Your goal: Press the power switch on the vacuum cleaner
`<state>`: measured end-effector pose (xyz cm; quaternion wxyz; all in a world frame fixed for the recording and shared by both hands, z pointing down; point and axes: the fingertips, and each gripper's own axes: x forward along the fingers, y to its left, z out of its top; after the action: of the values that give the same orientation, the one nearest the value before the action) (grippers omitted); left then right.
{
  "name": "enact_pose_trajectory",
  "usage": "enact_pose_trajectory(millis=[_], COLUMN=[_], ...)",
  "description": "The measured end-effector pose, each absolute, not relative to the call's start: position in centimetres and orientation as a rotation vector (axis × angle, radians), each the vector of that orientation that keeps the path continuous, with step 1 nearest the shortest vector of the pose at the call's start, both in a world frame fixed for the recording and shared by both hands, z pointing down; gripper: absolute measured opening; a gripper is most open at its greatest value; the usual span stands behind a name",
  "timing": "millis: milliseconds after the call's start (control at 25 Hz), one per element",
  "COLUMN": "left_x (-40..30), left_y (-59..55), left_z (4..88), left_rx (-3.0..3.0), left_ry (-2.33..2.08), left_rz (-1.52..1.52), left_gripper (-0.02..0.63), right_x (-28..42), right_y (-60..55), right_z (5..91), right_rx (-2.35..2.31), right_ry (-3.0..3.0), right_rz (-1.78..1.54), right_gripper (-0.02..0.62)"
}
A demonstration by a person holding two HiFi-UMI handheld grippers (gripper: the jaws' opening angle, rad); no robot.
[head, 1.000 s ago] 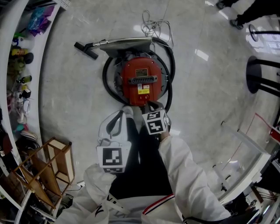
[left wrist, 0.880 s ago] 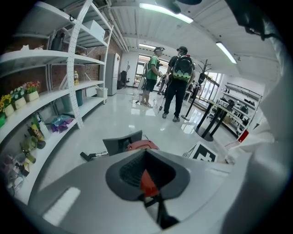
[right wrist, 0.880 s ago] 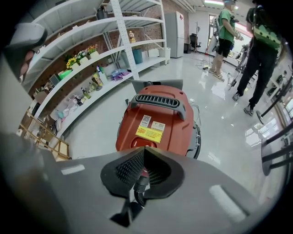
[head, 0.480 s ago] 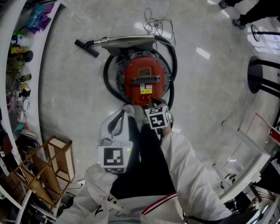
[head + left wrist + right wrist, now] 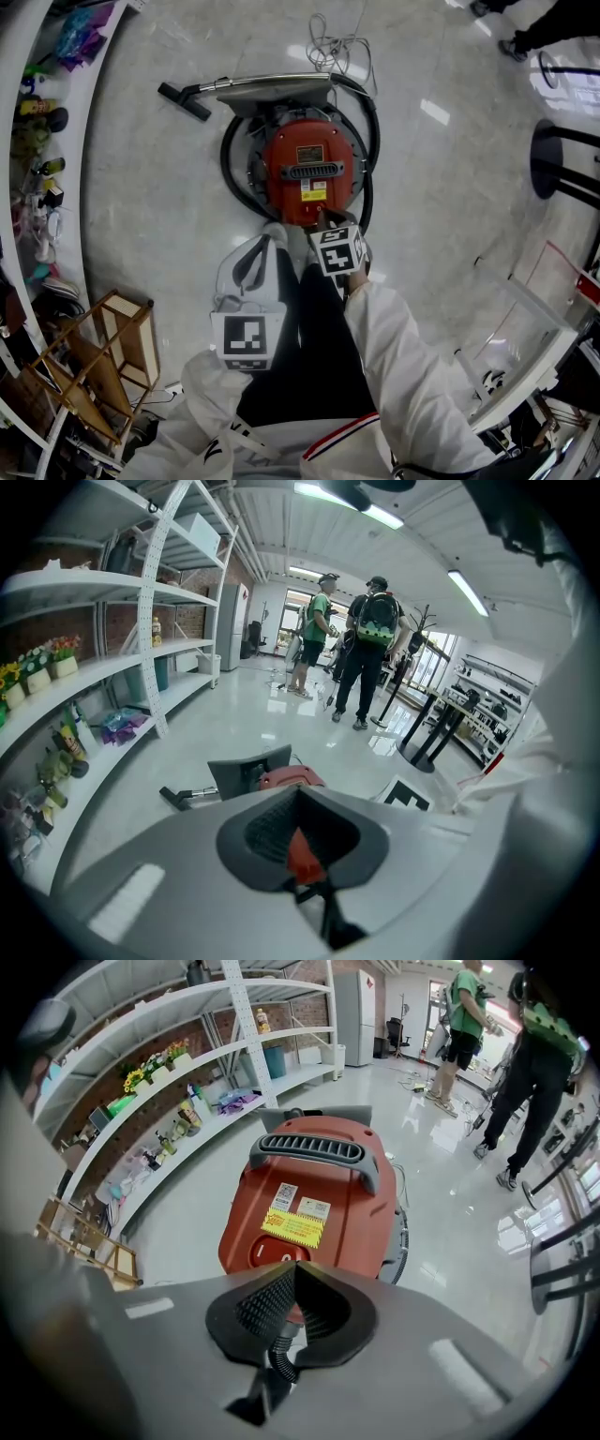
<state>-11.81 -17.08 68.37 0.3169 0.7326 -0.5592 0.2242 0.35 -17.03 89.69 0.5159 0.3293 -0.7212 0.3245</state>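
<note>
Head view looks steeply down on one red vacuum cleaner (image 5: 309,169) standing on the glossy floor (image 5: 141,206) just ahead of the person's feet. One black hose (image 5: 228,178) is looped around it, and one metal pipe (image 5: 272,84) lies across its far side. The right tongs (image 5: 321,219) hang over the near edge of the red lid. The left tongs (image 5: 270,234) are held back beside the person's legs and aimed out across the room rather than at the machine.

Right gripper view shows the right pair with its jaws drawn together, tips meeting and nothing between them. They sit just above the single round power switch (image 5: 277,1252). That switch is set into the lid below one yellow sticker (image 5: 292,1229) and two small white labels. One grey carrying handle (image 5: 314,1152) runs across the top. Left gripper view shows the left pair pinched closed too, and empty.

The body looks like hard, smooth plastic, and the whole thing is probably heavy enough to stay put under a push. No grasp seems needed. A firm press straight down with the closed tips on the middle of the switch should do it. A press that lands off centre could skid across the slick lid.

Two people stand well away down the aisle.
</note>
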Motion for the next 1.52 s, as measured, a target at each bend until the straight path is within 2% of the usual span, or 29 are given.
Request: enact_pose_trajectory(millis=[1520], left_x=[-11.66], left_y=[-17.29], left_z=[68.90], left_rx=[1.917], left_ry=[-1.456], left_rz=[0.587], left_gripper=[0.000], right_x=[0.68], right_y=[-16.62], right_z=[90.30], right_rx=[0.779], right_ry=[-1.705], right_rz=[0.792], right_gripper=[0.002])
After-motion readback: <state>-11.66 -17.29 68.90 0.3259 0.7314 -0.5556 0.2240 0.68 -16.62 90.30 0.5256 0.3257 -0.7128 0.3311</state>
